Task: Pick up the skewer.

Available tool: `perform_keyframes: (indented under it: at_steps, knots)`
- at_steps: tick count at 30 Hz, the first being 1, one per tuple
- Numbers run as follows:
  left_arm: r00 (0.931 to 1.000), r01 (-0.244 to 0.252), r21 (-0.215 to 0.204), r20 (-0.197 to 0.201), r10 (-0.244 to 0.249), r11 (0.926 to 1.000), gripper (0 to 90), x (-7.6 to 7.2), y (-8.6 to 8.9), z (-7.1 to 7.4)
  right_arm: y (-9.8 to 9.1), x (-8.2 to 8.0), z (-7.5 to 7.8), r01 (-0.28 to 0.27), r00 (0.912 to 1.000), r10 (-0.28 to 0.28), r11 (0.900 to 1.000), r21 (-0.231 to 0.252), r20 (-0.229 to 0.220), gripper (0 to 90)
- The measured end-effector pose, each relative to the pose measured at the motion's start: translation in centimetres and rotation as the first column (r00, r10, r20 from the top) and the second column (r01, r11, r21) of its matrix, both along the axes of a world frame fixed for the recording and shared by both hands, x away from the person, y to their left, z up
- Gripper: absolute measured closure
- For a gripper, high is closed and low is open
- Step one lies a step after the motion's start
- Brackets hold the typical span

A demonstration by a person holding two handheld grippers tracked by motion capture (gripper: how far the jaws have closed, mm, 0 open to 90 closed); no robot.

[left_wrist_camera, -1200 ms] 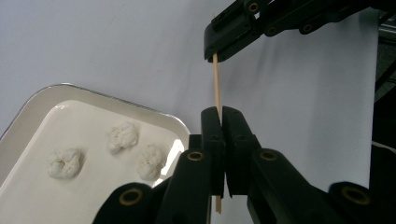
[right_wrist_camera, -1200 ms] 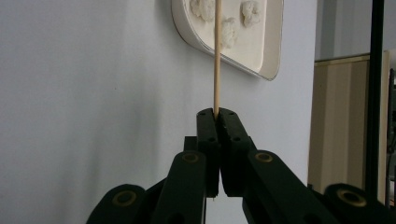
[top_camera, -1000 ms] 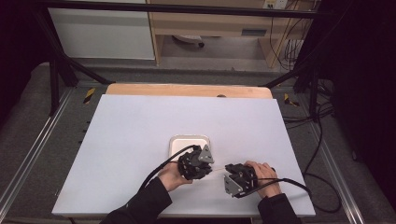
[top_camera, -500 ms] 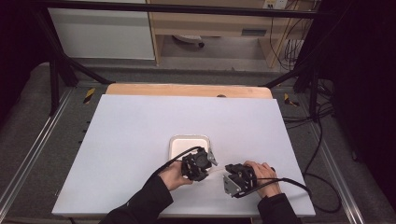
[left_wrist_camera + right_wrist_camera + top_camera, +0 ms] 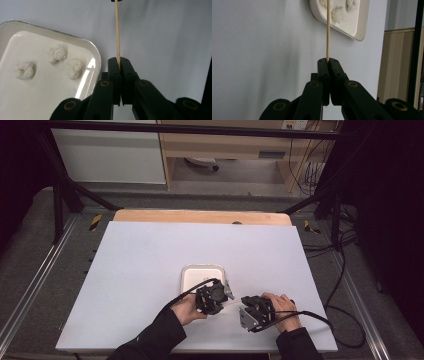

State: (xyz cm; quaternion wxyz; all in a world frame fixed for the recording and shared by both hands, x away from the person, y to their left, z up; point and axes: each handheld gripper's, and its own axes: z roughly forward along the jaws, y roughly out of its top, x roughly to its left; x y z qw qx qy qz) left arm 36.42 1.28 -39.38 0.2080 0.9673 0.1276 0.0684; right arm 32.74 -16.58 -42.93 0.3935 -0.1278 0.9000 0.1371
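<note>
A thin wooden skewer (image 5: 117, 32) runs between my two grippers, just right of a white tray (image 5: 202, 270). My left gripper (image 5: 119, 65) has just been closing and is shut on one end of the skewer. My right gripper (image 5: 328, 61) is shut on the other end of the skewer (image 5: 328, 32), which points toward the tray (image 5: 362, 25). In the high view the left gripper (image 5: 226, 301) and the right gripper (image 5: 244, 307) face each other near the table's front edge. Three white puffy lumps (image 5: 58, 53) lie in the tray (image 5: 82, 42).
The white table top (image 5: 150, 270) stretches wide to the left and behind the tray. A wooden board edge (image 5: 200, 216) lines the far side. Black cables (image 5: 320, 317) trail off the right front edge.
The left hand has edged slightly toward the right gripper, off the tray's front corner. The right hand has stayed where it was.
</note>
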Motion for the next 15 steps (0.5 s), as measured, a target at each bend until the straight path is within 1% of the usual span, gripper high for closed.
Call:
perform_keyframes:
  at_steps: [4, 5, 6, 7, 8, 9, 10, 11, 12, 13, 14, 15]
  knots:
    - [0.9999, -0.005, -0.021, 0.009, 0.005, 0.9998, 88.3, 0.0, 0.3, 0.1, -0.1, -0.1, 0.2, 0.024, 0.9997, -0.023, 0.9996, 0.017, -0.009, 88.0]
    - [0.9999, -0.006, -0.035, 0.014, 0.006, 0.9994, 88.4, -0.1, 0.5, 0.0, -0.1, 0.0, 0.3, 0.025, 0.9996, -0.024, 0.9993, 0.029, -0.013, 87.2]
    - [0.9999, -0.006, -0.040, 0.016, 0.006, 0.9992, 88.3, -0.1, 0.6, 0.0, -0.1, 0.0, 0.4, 0.031, 0.9994, -0.031, 0.9984, 0.046, -0.014, 85.5]
    - [0.9997, -0.014, -0.049, 0.021, 0.015, 0.9987, 88.3, -0.2, 0.9, 0.0, -0.2, 0.1, 0.6, 0.043, 0.9985, -0.040, 0.9964, 0.073, -0.036, 82.4]
    - [0.9997, -0.023, -0.065, 0.007, 0.023, 0.9976, 88.3, -0.3, 1.1, -0.2, -0.3, 0.3, 0.8, 0.056, 0.9976, -0.051, 0.9931, 0.103, -0.048, 76.9]
    - [0.9997, -0.024, -0.059, 0.008, 0.025, 0.9979, 88.3, -0.2, 1.3, -0.1, -0.5, 0.4, 1.0, 0.073, 0.9958, -0.065, 0.9889, 0.129, -0.064, 72.2]
    - [0.9993, -0.032, -0.065, 0.020, 0.033, 0.9974, 88.3, -0.2, 1.6, -0.1, -0.6, 0.4, 1.1, 0.095, 0.9925, -0.082, 0.9841, 0.150, -0.091, 68.5]
    - [0.9984, -0.046, -0.074, 0.029, 0.048, 0.9962, 88.3, -0.1, 2.0, -0.1, -0.7, 0.5, 1.3, 0.108, 0.9902, -0.090, 0.9780, 0.179, -0.107, 63.9]
    - [0.9982, -0.052, -0.075, 0.028, 0.054, 0.9958, 88.3, -0.1, 2.3, -0.1, -0.9, 0.7, 1.4, 0.125, 0.9872, -0.100, 0.9707, 0.205, -0.124, 58.9]
    - [0.9975, -0.059, -0.081, 0.033, 0.062, 0.9950, 88.3, -0.1, 2.7, -0.1, -1.0, 0.8, 1.6, 0.144, 0.9831, -0.112, 0.9626, 0.230, -0.145, 55.0]
    - [0.9968, -0.070, -0.087, 0.032, 0.073, 0.9937, 88.2, -0.1, 3.1, -0.1, -1.2, 0.9, 1.6, 0.165, 0.9793, -0.127, 0.9515, 0.260, -0.158, 50.3]
    - [0.9962, -0.078, -0.090, 0.033, 0.081, 0.9929, 88.2, -0.1, 3.5, -0.1, -1.4, 1.0, 1.7, 0.187, 0.9735, -0.139, 0.9397, 0.286, -0.182, 47.1]
